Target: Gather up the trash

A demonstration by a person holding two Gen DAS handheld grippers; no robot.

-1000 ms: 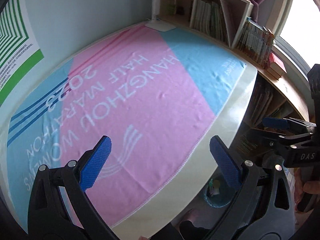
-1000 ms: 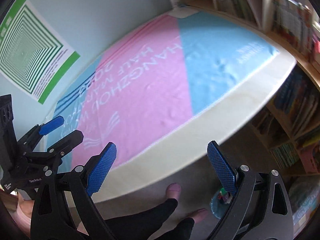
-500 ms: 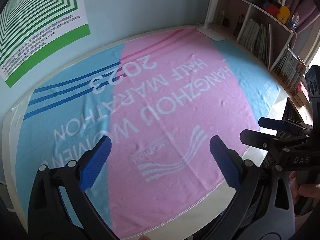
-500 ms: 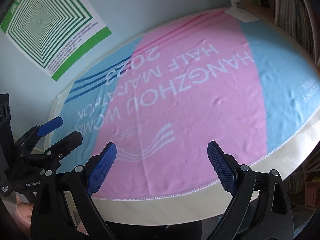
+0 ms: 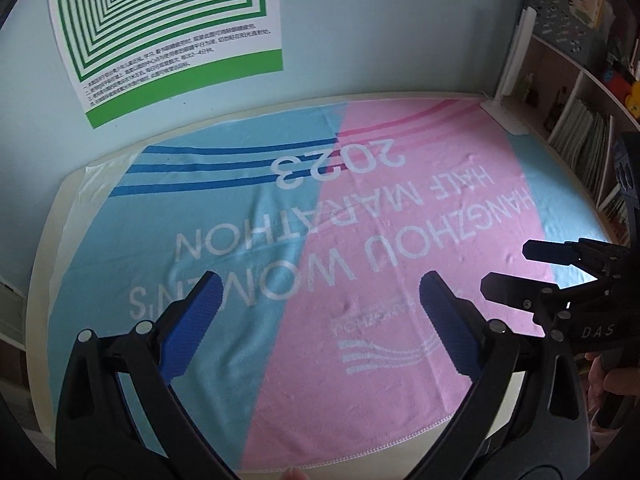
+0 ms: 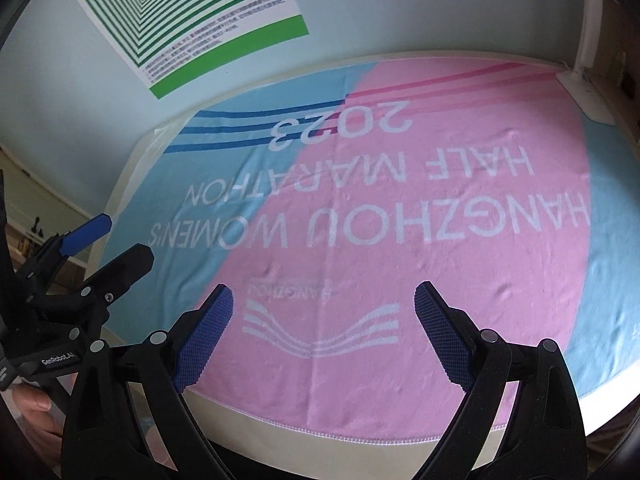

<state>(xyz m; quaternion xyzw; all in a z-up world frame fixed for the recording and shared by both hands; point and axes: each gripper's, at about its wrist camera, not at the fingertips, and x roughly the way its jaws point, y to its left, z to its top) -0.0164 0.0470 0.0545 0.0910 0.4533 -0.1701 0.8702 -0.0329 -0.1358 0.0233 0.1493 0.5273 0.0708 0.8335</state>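
Observation:
No trash shows in either view. My left gripper [image 5: 320, 320] is open and empty above the near edge of a pink and blue towel [image 5: 360, 240] printed "HANGZHOU WOMEN'S HALF MARATHON 2023", spread over a cream table [image 5: 56, 240]. My right gripper [image 6: 324, 332] is open and empty above the towel's [image 6: 400, 220] near pink part. The right gripper also shows at the right of the left wrist view [image 5: 560, 276]. The left gripper shows at the left of the right wrist view [image 6: 96, 252].
A green and white striped poster [image 5: 160, 28] hangs on the pale wall behind the table. A white lamp base [image 5: 504, 116] stands at the table's back right corner. Bookshelves [image 5: 580, 128] with books stand to the right.
Both grippers have swung left and up from the table's right edge and the floor to face the table and the wall. The small floor bin and the feet have left view.

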